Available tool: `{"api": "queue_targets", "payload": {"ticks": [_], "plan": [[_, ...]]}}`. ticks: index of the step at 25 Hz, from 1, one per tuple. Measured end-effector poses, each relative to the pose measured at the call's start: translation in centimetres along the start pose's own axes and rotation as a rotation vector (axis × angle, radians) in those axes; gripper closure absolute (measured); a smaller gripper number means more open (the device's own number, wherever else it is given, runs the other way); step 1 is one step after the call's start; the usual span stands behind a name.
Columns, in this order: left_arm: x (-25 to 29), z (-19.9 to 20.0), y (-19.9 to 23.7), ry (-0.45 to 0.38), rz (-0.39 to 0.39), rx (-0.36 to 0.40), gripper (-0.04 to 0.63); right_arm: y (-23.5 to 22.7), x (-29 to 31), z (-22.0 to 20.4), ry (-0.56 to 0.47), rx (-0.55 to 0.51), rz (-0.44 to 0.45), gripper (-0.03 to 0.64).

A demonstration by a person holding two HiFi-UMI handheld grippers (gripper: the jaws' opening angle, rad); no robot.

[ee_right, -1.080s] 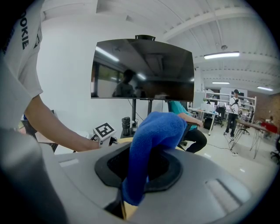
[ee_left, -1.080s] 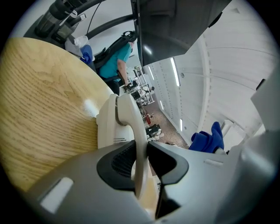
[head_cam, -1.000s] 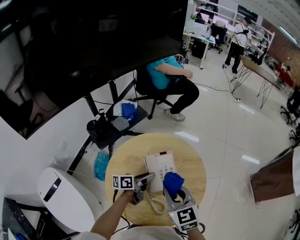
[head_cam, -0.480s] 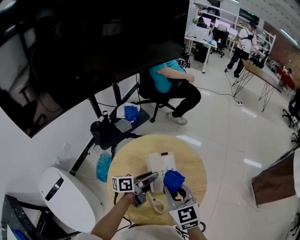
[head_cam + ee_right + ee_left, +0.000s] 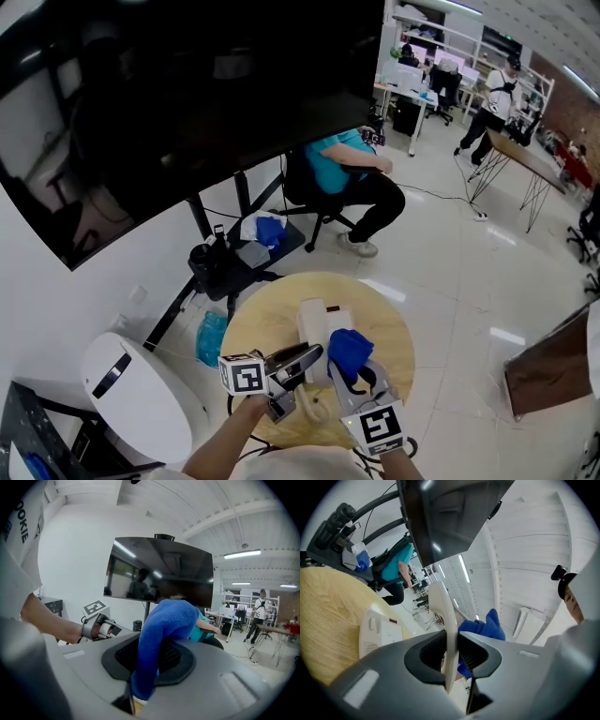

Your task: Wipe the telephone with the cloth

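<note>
Blue cloth point(image 5: 161, 620) sits clamped in the right gripper point(image 5: 361, 375) beside the telephone base point(image 5: 379, 632), while the left gripper point(image 5: 302, 360) grasps the white handset point(image 5: 440, 606) above that base.

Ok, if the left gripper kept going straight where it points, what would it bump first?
Probably the blue cloth held by the right gripper: in the left gripper view it shows just past the handset that the left gripper holds. The gap between them is hard to judge.
</note>
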State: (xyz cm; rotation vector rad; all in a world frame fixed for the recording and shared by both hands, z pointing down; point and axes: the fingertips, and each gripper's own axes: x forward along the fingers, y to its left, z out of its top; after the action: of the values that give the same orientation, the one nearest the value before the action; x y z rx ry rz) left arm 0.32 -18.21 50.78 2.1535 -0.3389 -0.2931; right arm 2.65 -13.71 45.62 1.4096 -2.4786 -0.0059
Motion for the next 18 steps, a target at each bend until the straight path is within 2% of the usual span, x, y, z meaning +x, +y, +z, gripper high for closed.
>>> {"api": "queue_targets", "payload": {"ticks": [6, 12, 18], "plan": [[-0.7, 0.9, -2.3, -0.027, -0.009, 0.051, 0.518, -0.8, -0.1, 4.7, -0.090, -0.035, -0.004, 0.555], [-0.5, 0.5, -3.6, -0.008, -0.012, 0.101, 0.518, -1.9, 1.1, 10.8, -0.197, -0.086, -0.008, 0.555], [-0.2, -0.4, -4.6, 0.025, -0.024, 0.123, 0.518, -2.2, 2.9, 13.5, -0.262, -0.114, -0.005, 0.555]]}}
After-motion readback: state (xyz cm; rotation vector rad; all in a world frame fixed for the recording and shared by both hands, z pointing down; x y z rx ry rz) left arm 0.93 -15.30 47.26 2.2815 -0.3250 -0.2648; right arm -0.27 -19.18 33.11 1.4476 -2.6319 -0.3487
